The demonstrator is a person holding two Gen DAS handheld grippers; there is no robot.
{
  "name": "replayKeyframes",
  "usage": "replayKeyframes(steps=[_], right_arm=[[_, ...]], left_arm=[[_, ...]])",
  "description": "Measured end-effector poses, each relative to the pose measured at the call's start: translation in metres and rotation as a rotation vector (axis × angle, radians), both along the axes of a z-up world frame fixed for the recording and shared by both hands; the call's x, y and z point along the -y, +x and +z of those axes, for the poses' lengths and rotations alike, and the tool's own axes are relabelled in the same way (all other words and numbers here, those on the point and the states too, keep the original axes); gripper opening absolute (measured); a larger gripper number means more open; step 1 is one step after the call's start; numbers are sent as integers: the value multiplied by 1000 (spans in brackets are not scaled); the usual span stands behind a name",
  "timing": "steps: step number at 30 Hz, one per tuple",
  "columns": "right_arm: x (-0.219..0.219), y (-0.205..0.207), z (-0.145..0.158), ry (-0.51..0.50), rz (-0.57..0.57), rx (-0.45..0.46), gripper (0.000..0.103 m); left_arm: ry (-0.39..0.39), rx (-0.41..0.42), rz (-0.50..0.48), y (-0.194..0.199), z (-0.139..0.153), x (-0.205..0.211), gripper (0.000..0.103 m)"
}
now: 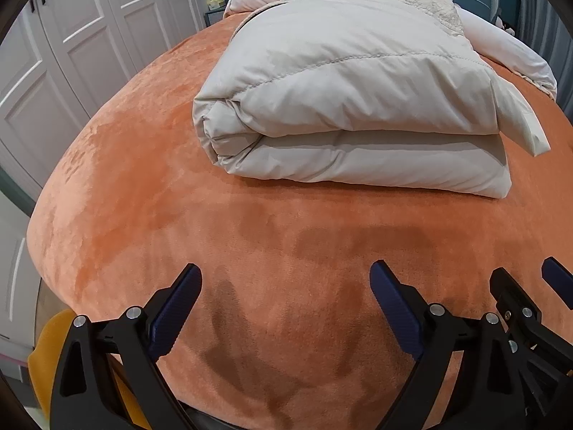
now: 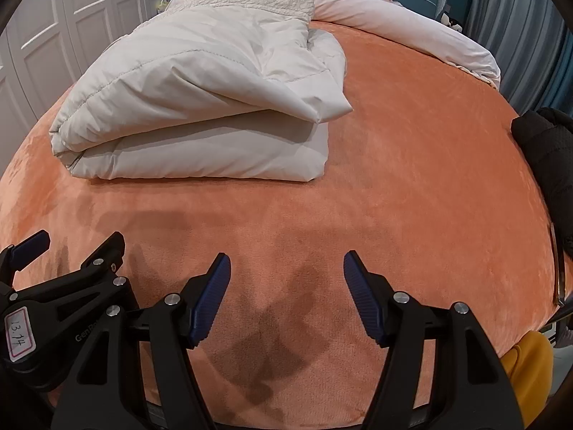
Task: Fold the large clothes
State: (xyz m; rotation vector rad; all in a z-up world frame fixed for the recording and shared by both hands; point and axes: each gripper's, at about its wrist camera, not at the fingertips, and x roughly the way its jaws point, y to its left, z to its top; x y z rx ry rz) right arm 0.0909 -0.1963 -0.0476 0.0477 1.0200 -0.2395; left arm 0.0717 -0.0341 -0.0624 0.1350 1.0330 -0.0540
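Well beyond both spread, empty grippers, left gripper [image 1: 285,279] and right gripper [image 2: 286,268]: folded cream padded garment [image 1: 343,107] on orange plush bedspread [image 1: 250,251]. Only in right view: black quilted item [image 2: 548,157] far right of fingers.

left wrist view: low over the near edge of the orange bed cover [image 1: 143,197], facing up the bed | right wrist view: just beside it to the right, same heading, low over the cover | shared: folded cream garment [image 1: 351,107] [image 2: 200,107], white wardrobe doors [image 1: 71,36] [image 2: 53,18], each other's gripper at frame edge
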Motion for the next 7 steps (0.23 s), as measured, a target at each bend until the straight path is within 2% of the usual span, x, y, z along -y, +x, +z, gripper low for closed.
replayKeyframes(steps=[7], right_arm=[[0,-1,3,2,-8,8,63]], left_arm=[[2,10,-1,-1,4,2,88]])
